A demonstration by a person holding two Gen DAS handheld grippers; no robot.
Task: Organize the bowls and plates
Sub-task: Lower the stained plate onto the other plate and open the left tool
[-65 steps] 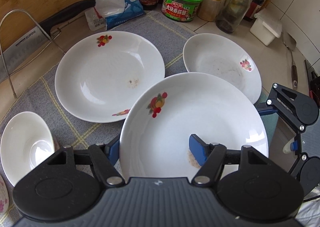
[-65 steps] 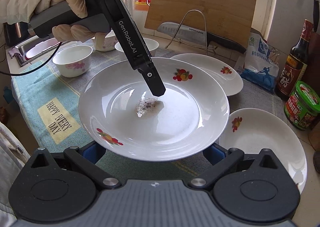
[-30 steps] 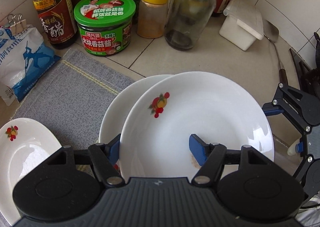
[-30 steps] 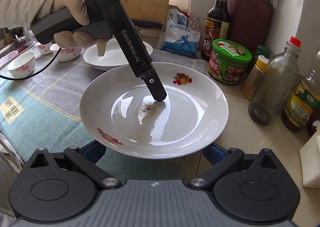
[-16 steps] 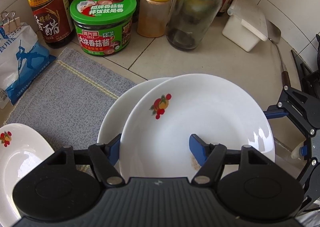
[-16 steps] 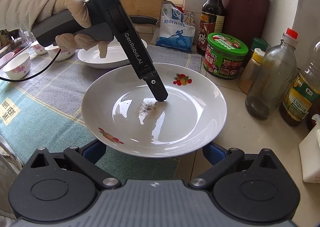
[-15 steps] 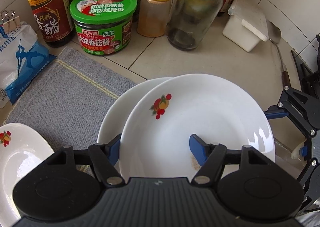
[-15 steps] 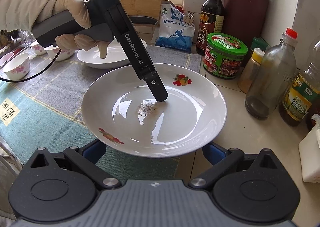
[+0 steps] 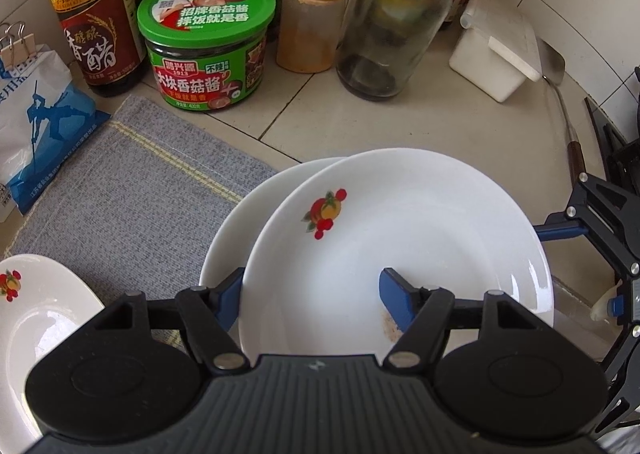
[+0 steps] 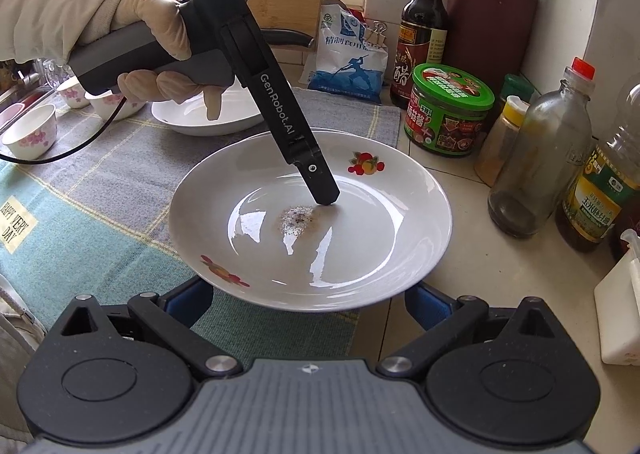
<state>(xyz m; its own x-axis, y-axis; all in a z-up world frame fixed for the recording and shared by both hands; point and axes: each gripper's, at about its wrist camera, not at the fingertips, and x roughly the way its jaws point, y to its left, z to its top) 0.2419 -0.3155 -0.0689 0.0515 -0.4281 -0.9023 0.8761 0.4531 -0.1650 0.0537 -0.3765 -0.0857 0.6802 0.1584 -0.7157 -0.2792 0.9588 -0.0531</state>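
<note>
My left gripper (image 9: pixel 312 294) is shut on the near rim of a white plate (image 9: pixel 420 238) with a fruit print, one finger under it and one inside on a brown smear. It holds the plate just over a second white plate (image 9: pixel 236 230) lying on the counter. In the right wrist view the held plate (image 10: pixel 360 246) shows with the left gripper's finger (image 10: pixel 320 182) inside it. My right gripper (image 10: pixel 308 302) is open, its blue fingers (image 10: pixel 188 302) spread under the plate's near rim. A third plate (image 9: pixel 36 302) lies at the left (image 10: pixel 200 118).
A grey mat (image 9: pixel 132 194) covers the counter. A green-lidded jar (image 9: pixel 206 42), soy bottle (image 9: pixel 90 14), spice jar (image 9: pixel 312 18), glass bottle (image 9: pixel 392 26) and white box (image 9: pixel 496 54) stand behind. A salt bag (image 9: pixel 36 126) is at left. Small bowls (image 10: pixel 30 130) sit far left.
The left gripper has carried its plate right, away from the mat's other plates, and moved closer over the plate by the jars. The right gripper stayed spread under the rim.
</note>
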